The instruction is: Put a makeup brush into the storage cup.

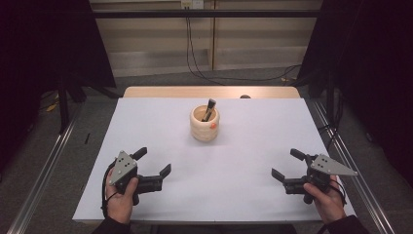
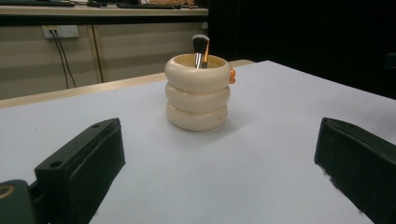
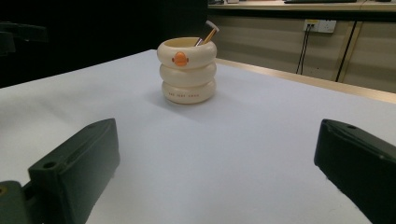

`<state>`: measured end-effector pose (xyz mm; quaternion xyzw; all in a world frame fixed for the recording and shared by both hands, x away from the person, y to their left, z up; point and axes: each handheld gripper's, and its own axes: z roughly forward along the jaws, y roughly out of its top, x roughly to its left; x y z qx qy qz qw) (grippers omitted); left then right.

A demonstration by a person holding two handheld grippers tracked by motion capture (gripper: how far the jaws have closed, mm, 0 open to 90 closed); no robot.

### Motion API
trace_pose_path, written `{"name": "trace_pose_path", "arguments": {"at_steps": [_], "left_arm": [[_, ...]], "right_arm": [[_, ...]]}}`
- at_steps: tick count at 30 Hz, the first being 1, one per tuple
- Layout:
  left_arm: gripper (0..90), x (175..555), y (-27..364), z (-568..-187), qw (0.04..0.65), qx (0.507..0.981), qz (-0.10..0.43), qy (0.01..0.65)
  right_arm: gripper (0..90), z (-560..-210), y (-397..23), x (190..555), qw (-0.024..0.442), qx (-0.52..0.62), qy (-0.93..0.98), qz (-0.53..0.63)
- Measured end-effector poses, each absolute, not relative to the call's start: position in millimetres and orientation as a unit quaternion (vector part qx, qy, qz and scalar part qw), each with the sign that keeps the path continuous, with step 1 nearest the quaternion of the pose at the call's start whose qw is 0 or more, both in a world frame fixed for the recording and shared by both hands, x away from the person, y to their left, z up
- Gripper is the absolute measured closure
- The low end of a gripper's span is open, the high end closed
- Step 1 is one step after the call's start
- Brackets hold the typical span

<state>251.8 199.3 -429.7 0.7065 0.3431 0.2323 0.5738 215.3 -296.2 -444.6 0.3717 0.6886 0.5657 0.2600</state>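
— Where did you have the grippers at that point?

— I had the left gripper [image 1: 155,162] low at the near left of the white table [image 1: 253,161], held in the person's left hand [image 1: 121,197], and its jaws stood wide apart with nothing between them. The right gripper [image 1: 288,165] sat at the near right in the right hand [image 1: 327,199], spread just as wide and just as empty. Both pointed inward, toward the middle of the table.

— And the holder?

— The cream ringed holder [image 1: 204,124] stood upright toward the far middle of the table, well apart from both grippers. It looked like three stacked rings. In the right gripper view I saw an orange duck-bill mark [image 3: 180,58] on its top ring, and small lettering on the bottom ring that I couldn't read.

— Anything inside it?

— A makeup brush [image 2: 200,48] leaned in it, bristles up, poking above the rim. Beside it I made out a thin orange handle [image 2: 206,57], though I couldn't tell what it belonged to.

— Behind the table?

— Dark cables [image 1: 195,58] hung down from a wall socket [image 2: 60,31].
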Motion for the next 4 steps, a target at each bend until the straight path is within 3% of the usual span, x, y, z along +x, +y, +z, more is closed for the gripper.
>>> {"name": "trace_pose_path", "arguments": {"at_steps": [4], "left_arm": [[1.3, 253.4, 200.4, -432.0, 0.574, 0.703, 0.226, 0.354]], "right_arm": [[0.0, -444.6, -296.5, 214.9, 0.260, 0.373, 0.689, 0.564]]}}
